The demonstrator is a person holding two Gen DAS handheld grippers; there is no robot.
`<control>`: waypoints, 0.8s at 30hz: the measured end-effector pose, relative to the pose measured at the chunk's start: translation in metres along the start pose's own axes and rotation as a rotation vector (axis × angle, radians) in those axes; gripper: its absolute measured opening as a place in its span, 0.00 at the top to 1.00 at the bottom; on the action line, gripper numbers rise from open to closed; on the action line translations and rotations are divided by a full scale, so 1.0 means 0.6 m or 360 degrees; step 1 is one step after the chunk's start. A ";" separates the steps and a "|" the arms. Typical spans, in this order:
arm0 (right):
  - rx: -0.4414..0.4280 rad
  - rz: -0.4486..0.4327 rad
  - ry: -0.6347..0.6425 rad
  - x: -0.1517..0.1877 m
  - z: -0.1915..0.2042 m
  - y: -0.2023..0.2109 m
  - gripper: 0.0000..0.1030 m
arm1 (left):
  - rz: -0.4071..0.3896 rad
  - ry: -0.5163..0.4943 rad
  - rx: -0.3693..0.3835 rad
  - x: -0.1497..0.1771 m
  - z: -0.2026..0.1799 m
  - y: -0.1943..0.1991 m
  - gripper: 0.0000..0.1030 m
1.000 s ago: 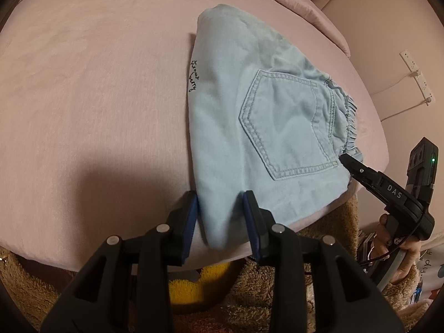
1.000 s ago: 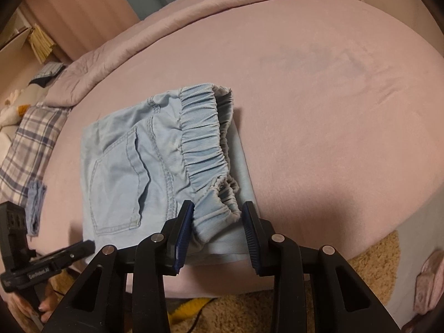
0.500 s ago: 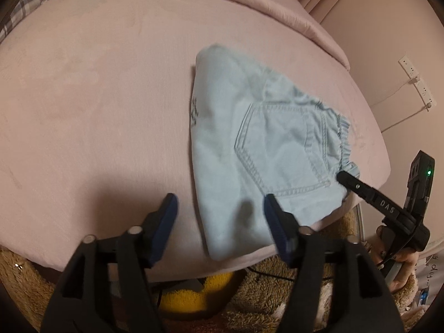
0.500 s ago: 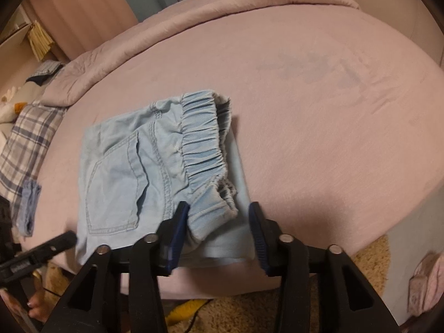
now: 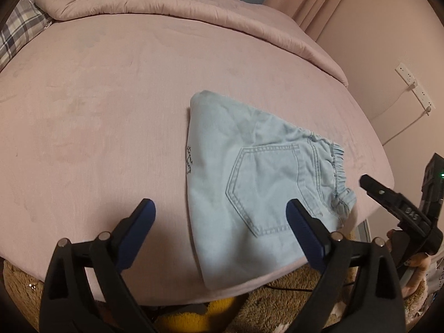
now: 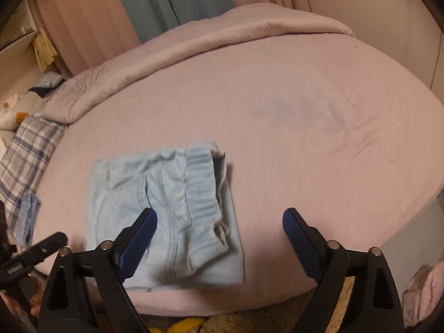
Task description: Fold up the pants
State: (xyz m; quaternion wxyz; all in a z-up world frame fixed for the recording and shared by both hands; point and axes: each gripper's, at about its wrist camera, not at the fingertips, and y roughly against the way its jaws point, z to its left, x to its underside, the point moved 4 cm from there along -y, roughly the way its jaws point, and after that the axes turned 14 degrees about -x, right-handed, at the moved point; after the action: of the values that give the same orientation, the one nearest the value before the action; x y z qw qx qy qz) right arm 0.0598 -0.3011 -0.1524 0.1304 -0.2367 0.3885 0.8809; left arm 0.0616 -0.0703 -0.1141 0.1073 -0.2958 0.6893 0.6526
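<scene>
Light blue denim pants (image 5: 249, 188) lie folded into a compact stack near the front edge of the pink bed (image 5: 97, 111), back pocket up and elastic waistband (image 6: 199, 194) to one side. My left gripper (image 5: 222, 216) hovers above the near edge of the stack; its jaws are opening wide and touch nothing. In the right wrist view my right gripper (image 6: 219, 222) hangs over the waistband end of the pants (image 6: 166, 216), jaws opening too, pads clear of the cloth. The right gripper (image 5: 402, 211) also shows at the right edge of the left wrist view.
A pink duvet (image 5: 166, 2) is rolled along the far side of the bed. A plaid pillow (image 6: 25, 149) lies at the left, with a small blue cloth (image 6: 27, 219) beside it. Brown fluffy rug (image 5: 277, 305) covers the floor below the bed edge. A wall socket strip (image 5: 416, 88) hangs at right.
Both grippers let go of the pants' near edge, opened wide and rose. The folded pants stay on the bed.
</scene>
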 end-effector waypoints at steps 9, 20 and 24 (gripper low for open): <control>-0.0161 0.0026 -0.0074 0.007 -0.003 -0.028 0.02 | 0.0121 0.0042 0.0043 0.003 -0.005 -0.047 0.08; -0.0366 0.0213 -0.0234 0.030 -0.021 -0.096 0.02 | 0.0245 0.0082 0.0136 0.016 -0.003 -0.090 0.17; -0.0399 0.0228 -0.0216 0.023 -0.013 -0.108 0.14 | 0.0232 0.0098 0.0145 0.014 -0.003 -0.093 0.37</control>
State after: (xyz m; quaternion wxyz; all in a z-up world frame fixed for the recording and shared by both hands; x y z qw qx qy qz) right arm 0.0773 -0.2634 -0.2046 0.0627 -0.1627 0.2816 0.9436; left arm 0.0857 -0.0726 -0.1649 0.0515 -0.2596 0.7410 0.6171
